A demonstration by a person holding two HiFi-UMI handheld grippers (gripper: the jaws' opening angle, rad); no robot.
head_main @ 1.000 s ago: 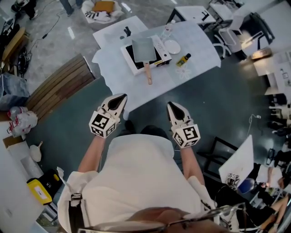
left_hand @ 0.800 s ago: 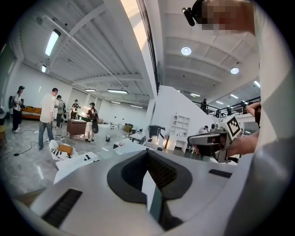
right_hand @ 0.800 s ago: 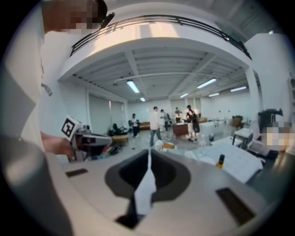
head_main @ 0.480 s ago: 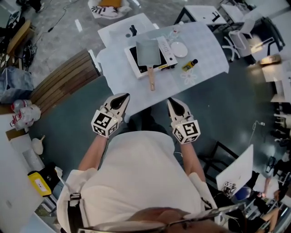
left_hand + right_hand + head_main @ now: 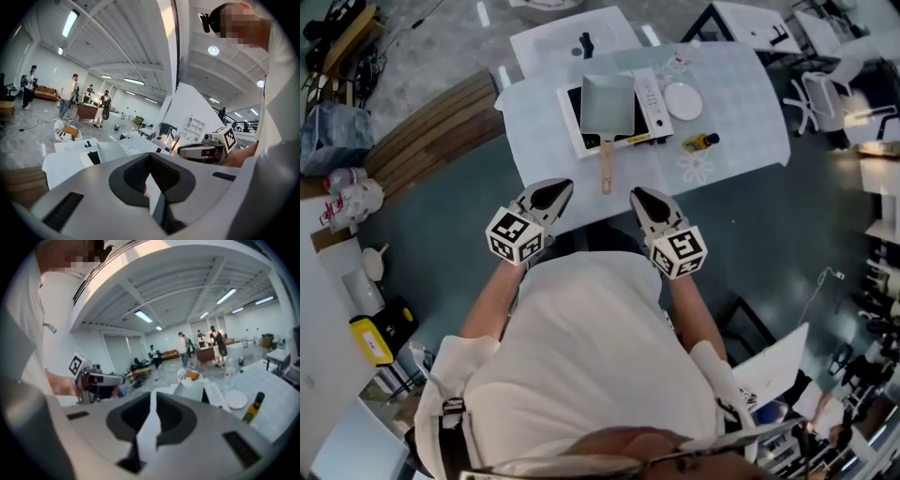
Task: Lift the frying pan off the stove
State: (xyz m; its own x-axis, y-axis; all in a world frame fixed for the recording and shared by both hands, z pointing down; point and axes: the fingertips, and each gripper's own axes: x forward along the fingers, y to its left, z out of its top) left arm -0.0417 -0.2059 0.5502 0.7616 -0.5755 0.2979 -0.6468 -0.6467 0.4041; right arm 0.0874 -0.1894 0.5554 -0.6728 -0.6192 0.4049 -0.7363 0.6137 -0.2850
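Head view: closest in, the person's white shirt [image 5: 581, 366] fills the lower frame, with both forearms reaching forward. The left gripper [image 5: 559, 189] and the right gripper [image 5: 637, 195] are held side by side at the near edge of the counter [image 5: 741, 112], which is covered in white. In the left gripper view and the right gripper view alike, the fingers are pressed together with nothing between them. Both grippers are well short of the frying pan [image 5: 607, 103] and touch nothing.

Farther along the counter, the pan's wooden handle [image 5: 606, 169] points back toward the person, past the front of the stove [image 5: 649, 92]. The rectangular grey pan itself sits on the stove's dark top. Just right of the stove lies a white plate [image 5: 682, 100], and nearer the person a small yellow bottle [image 5: 701, 142] lies on its side. Beyond the counter's left end, a slatted wooden platform [image 5: 431, 141] rests on the floor.
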